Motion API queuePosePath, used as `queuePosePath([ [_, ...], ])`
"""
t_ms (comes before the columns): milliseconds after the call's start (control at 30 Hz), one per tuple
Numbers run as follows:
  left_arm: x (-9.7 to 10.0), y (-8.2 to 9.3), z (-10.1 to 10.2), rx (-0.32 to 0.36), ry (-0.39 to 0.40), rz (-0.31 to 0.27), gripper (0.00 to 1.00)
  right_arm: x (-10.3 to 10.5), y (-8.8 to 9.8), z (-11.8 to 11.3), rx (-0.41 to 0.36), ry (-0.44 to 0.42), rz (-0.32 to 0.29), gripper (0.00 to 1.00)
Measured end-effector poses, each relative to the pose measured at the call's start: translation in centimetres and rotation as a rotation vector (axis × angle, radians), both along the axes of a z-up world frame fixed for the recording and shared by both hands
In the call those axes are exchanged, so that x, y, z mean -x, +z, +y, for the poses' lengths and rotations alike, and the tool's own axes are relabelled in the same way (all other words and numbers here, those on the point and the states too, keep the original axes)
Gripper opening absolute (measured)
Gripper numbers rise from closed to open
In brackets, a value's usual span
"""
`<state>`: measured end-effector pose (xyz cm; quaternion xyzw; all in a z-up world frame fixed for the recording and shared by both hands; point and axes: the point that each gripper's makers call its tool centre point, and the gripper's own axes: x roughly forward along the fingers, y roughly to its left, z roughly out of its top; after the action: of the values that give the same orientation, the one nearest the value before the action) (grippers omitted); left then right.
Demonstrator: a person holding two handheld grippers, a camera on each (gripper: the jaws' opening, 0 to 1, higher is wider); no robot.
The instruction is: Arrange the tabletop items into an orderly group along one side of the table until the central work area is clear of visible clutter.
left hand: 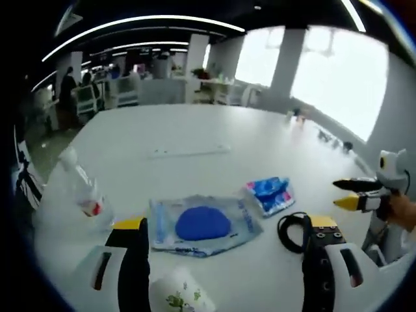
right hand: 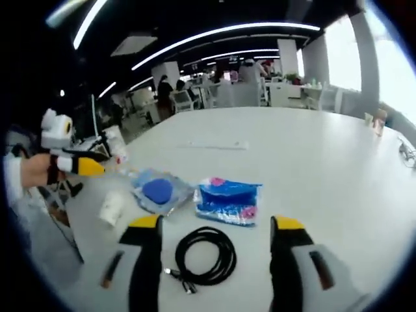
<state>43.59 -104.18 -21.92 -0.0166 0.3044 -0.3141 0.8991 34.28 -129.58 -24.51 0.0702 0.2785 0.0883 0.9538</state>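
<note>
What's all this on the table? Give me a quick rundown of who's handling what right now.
A person holds a gripper in each hand over a white table. Both the left gripper and the right gripper are open and hold nothing. Ahead of the right gripper lies a coiled black cable, with a blue snack packet beyond it. A clear bag with a blue pad lies ahead of the left gripper, a plastic bottle and a paper cup nearby. Nothing is grouped yet.

white table, coiled cable, blue pouches
</note>
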Motion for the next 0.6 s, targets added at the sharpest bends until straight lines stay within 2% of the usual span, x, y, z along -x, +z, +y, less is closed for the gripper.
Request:
queuePosePath([
  [67, 0.2, 0.4, 1.3, 0.003, 0.003, -0.005, 0.96, 0.8, -0.2, 0.1, 0.003, -0.014, 0.018, 0.66],
  [300, 0.8, 0.7, 5.0, 0.002, 0.010, -0.009, 0.95, 2.7, 0.2, 0.1, -0.013, -0.068, 0.022, 0.65],
  [600, 1.4, 0.8, 9.0, 0.009, 0.032, 0.009, 0.95, 3.8, 0.6, 1.4, -0.029, -0.098, 0.033, 0.65],
])
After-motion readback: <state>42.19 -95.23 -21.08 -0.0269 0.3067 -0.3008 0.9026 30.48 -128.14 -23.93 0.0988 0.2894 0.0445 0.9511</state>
